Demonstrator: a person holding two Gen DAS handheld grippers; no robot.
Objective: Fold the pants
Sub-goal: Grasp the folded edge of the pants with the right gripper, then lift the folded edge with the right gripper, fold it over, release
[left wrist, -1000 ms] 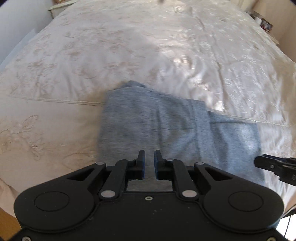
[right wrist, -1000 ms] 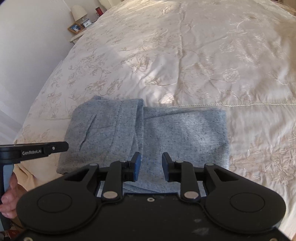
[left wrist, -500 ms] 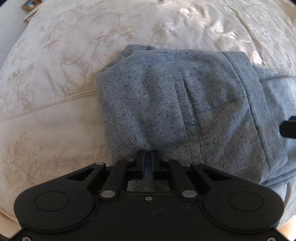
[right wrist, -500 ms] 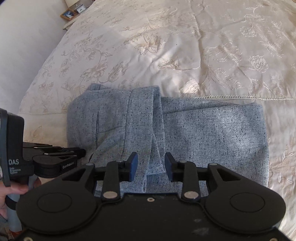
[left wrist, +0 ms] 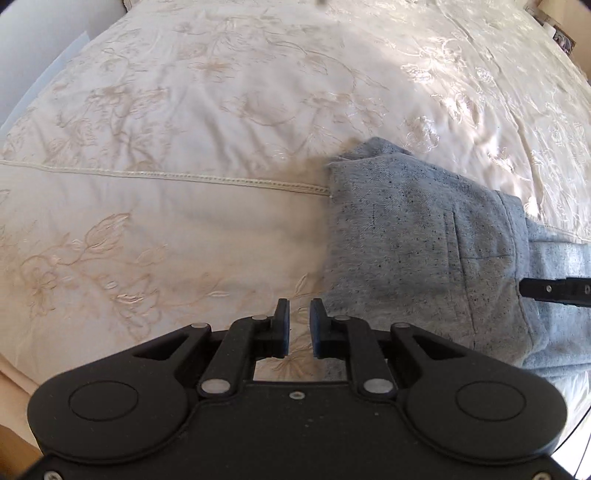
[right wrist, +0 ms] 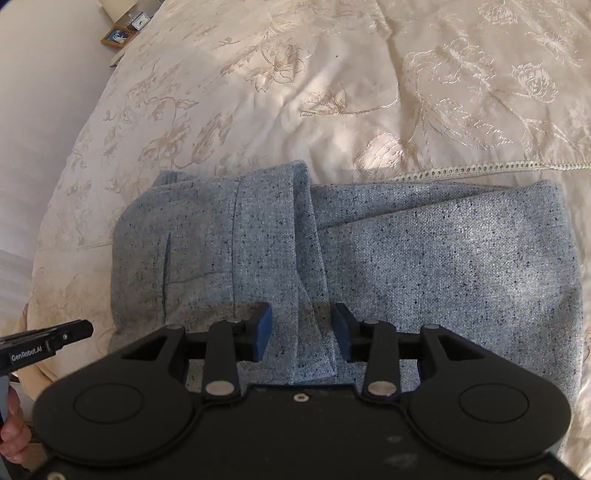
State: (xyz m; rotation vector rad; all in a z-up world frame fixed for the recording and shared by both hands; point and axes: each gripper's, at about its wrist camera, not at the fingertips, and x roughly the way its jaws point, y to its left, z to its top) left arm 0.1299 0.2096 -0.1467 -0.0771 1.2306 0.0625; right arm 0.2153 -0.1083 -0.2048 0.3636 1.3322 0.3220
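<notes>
Left wrist view puts your left gripper (left wrist: 299,328) over bare bedspread (left wrist: 177,229), just off the left edge of the folded pants (left wrist: 417,251). Its jaws stand a narrow gap apart and are opening, with nothing between them but the embroidered cover below. At the right edge of that view the tip of your right gripper (left wrist: 554,290) reaches in above the grey cloth.

From the right wrist view, your right gripper (right wrist: 302,334) hangs over the near edge of the pants (right wrist: 443,266), pointing steeply down. Its jaws are wide and opening; a folded band of the fabric runs up between the blue pads (right wrist: 263,334), but they do not press on it. The pants lie in a compact folded bundle, blue-grey and speckled, with one layer doubled over the left half. They rest on the cream, flower-stitched bedspread (right wrist: 369,74), across its lace seam. Low at the left you can see your left gripper (right wrist: 48,339) beside the bundle and your fingers (right wrist: 14,432) beneath it. A small framed picture (right wrist: 117,36) sits far off by the wall.
</notes>
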